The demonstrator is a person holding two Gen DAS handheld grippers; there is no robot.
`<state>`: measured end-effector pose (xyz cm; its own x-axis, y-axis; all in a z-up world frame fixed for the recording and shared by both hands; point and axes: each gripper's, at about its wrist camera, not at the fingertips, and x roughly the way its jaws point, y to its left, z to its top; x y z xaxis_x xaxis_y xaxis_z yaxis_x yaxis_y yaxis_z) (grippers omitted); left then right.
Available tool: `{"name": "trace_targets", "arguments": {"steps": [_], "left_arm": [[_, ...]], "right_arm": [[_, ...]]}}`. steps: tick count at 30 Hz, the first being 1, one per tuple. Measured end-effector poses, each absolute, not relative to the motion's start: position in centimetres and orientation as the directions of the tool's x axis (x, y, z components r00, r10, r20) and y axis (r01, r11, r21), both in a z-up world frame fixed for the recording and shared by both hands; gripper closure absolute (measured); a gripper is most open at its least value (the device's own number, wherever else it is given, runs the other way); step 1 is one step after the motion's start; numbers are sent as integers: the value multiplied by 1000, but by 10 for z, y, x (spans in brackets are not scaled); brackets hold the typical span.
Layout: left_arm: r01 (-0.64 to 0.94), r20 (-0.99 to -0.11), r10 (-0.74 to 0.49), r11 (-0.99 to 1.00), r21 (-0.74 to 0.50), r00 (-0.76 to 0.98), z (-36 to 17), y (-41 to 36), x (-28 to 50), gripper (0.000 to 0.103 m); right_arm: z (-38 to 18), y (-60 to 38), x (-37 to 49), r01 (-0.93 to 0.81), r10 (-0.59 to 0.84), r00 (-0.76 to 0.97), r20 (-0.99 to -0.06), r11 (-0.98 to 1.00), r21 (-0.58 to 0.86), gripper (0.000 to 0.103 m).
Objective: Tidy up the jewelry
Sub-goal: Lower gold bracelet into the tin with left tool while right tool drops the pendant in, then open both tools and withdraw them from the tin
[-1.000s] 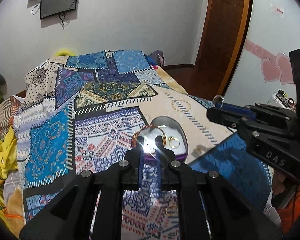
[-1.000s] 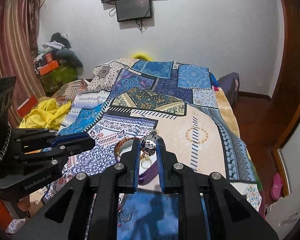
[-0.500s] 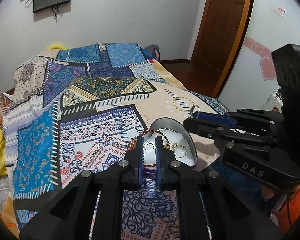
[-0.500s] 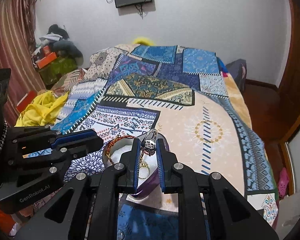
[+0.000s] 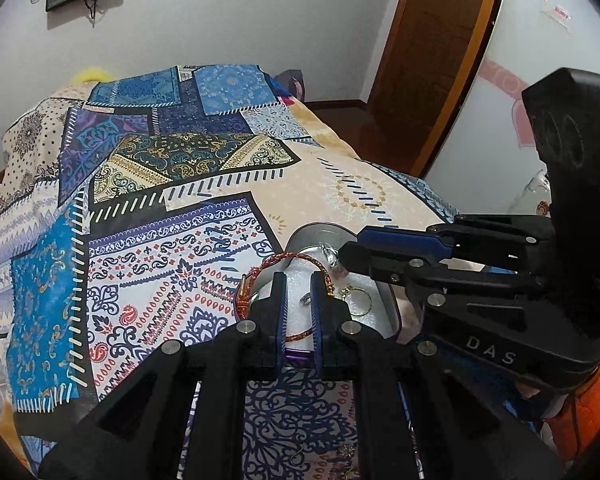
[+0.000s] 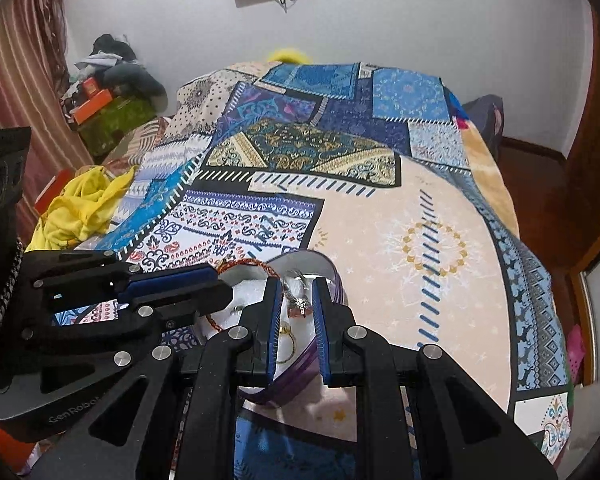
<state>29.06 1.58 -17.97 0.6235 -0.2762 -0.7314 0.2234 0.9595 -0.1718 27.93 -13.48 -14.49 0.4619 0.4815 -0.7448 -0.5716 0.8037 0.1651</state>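
The right gripper [image 6: 296, 300] is clamped on a silver ring [image 6: 298, 294] over the purple jewelry tin [image 6: 332, 276], presumably for deposit; the left gripper [image 5: 298, 292] is pinched narrow on something small, unidentifiable.

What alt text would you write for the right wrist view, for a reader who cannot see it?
The right gripper holds a silver ring over an open jewelry box on a patchwork bedspread. A gold ring and a red-and-gold braided bracelet lie in the box, and the left gripper reaches in from the left.
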Motion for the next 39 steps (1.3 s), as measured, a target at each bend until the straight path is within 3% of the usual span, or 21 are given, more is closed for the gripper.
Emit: {"name": "trace_targets", "arguments": {"steps": [12,16,23,27,32,39], "left_arm": [[197,-714,-252,967,-160,653,-158,22,272,80],[189,-704,-236,971,-145,670,-147,23,259,71],[161,-685,-218,976,-147,695,-127,28,236,69],[139,-677,-198,980,-141,709,-118,32,219,61],[122,-679,-190,982,-147,709,-114,34,201,54],[116,-710,-192,981,-155,678,-128,33,181,54]], "right_arm": [[-124,-142,262,-563,466,510,-723,816,129,88],[-114,-144,250,-564,460,531,-712,819,108,79],[-98,-147,228,-563,455,564,-689,822,81,71],[-91,-151,215,-558,453,586,-671,827,71,61],[-89,-158,198,-547,451,599,-662,834,73,61],[-101,-163,184,-538,426,589,-687,841,61,61]]}}
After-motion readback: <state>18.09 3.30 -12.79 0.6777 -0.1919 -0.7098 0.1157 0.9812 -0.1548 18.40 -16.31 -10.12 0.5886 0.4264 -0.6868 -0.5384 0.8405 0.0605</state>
